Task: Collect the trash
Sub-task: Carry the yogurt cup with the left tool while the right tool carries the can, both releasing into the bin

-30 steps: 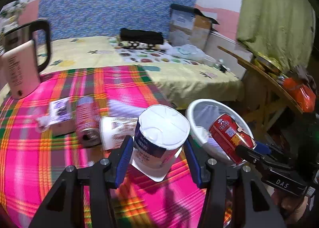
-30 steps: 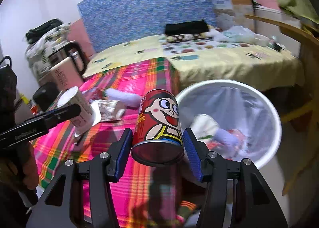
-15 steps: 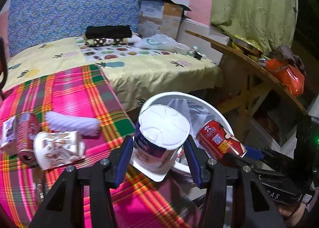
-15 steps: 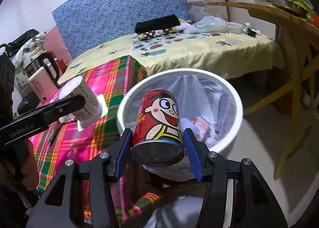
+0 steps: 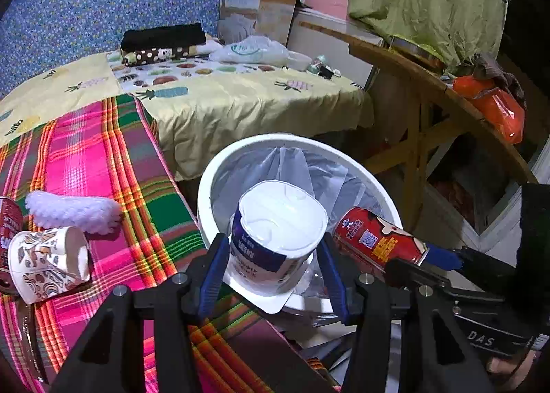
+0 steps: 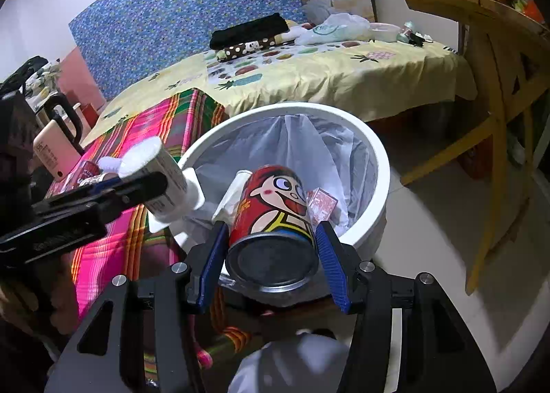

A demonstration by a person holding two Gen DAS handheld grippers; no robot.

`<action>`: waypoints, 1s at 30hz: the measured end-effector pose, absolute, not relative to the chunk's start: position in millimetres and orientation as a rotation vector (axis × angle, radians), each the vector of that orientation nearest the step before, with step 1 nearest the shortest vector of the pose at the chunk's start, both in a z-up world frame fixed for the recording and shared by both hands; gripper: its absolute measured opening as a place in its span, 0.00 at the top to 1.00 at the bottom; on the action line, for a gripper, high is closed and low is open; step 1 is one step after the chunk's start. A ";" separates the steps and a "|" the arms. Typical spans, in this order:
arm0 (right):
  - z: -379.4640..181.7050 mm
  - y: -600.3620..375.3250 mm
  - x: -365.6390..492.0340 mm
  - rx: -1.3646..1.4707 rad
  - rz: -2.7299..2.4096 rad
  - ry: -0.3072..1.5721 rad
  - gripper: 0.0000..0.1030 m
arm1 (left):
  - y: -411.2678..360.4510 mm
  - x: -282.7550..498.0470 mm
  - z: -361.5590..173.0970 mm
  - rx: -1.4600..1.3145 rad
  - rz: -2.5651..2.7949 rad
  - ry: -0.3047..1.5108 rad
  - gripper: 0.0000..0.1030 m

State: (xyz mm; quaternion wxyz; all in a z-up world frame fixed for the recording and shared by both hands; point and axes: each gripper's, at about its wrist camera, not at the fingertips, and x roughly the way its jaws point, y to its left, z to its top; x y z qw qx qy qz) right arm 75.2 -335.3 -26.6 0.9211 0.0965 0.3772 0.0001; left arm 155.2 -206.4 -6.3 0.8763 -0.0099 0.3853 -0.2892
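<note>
The left gripper [image 5: 273, 264] is pinching a white plastic tub [image 5: 276, 233] by its sides over the bin [image 5: 220, 166]; it looks light and thin-walled, likely to dent. The right gripper [image 6: 271, 255] is clamping a red can [image 6: 275, 221], smooth, stiff metal, probably slippery. The jaws are hugging both. A paper cup [image 5: 48, 260] is lying on the plaid worktop [image 5: 103, 152].

Both grippers: black angular frames, blue ribbed pads [image 5: 213, 265], silver screws [image 6: 179, 268]; white "DAS" lettering seen on right gripper [image 5: 443, 267].

bin [image 5: 206, 186] beside bed [image 5: 240, 111], cup [image 5: 48, 262] on blanket [image 5: 103, 159]
</note>
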 end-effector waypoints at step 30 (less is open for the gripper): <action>-12.2 -320.1 69.5 0.167 0.025 0.712 0.47 | -166.4 134.3 2.5 -0.082 -0.540 0.765 0.37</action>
